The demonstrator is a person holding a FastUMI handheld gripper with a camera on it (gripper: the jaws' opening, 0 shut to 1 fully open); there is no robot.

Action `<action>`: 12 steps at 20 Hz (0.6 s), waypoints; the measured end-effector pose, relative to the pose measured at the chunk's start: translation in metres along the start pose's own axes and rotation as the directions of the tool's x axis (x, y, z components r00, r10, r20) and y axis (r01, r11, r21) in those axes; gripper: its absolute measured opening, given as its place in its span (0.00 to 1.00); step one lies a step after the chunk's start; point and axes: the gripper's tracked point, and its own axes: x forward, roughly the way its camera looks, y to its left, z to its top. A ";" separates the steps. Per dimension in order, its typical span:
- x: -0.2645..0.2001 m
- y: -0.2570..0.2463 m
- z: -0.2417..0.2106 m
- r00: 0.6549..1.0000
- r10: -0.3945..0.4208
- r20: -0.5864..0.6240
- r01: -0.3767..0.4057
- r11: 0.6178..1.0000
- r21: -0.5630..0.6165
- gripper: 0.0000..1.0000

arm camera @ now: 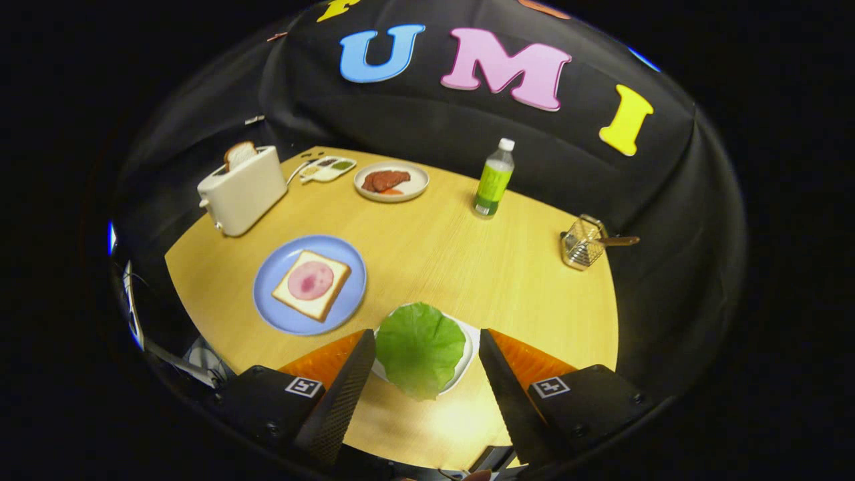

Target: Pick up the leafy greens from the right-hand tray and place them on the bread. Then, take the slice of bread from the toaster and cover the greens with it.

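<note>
A green lettuce leaf (421, 349) lies on a white tray (469, 347), right between my two fingers. My gripper (426, 344) is open, with one finger on each side of the leaf and neither pressing on it. To the left, beyond the fingers, a blue plate (275, 302) holds a slice of bread (311, 284) topped with a round pink slice of ham. Farther back on the left stands a white toaster (244, 190) with a slice of bread (240, 154) sticking up out of its slot.
A white plate with brown meat (391, 181) and a small tray of sauces (327, 168) sit at the back of the wooden table (441, 254). A green bottle (494, 179) stands right of them. A wire basket (584, 243) sits near the table's right edge.
</note>
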 end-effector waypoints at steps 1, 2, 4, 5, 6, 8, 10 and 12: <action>0.013 0.003 -0.011 0.999 0.019 -0.034 -0.020 1.000 -0.011 0.98; 0.025 0.004 -0.019 0.998 0.037 -0.060 -0.038 0.999 -0.016 0.97; 0.046 0.007 -0.035 0.991 0.070 -0.112 -0.073 0.997 -0.016 0.95; 0.056 0.008 -0.042 0.988 0.081 -0.133 -0.084 0.996 -0.018 0.94; 0.065 0.007 -0.047 0.984 0.087 -0.153 -0.091 0.996 -0.022 0.94; 0.082 0.005 -0.054 0.978 0.096 -0.183 -0.102 0.994 -0.027 0.93; 0.094 0.006 -0.059 0.970 0.116 -0.214 -0.121 0.993 -0.011 0.87; 0.105 0.008 -0.059 0.965 0.134 -0.225 -0.137 0.991 0.004 0.87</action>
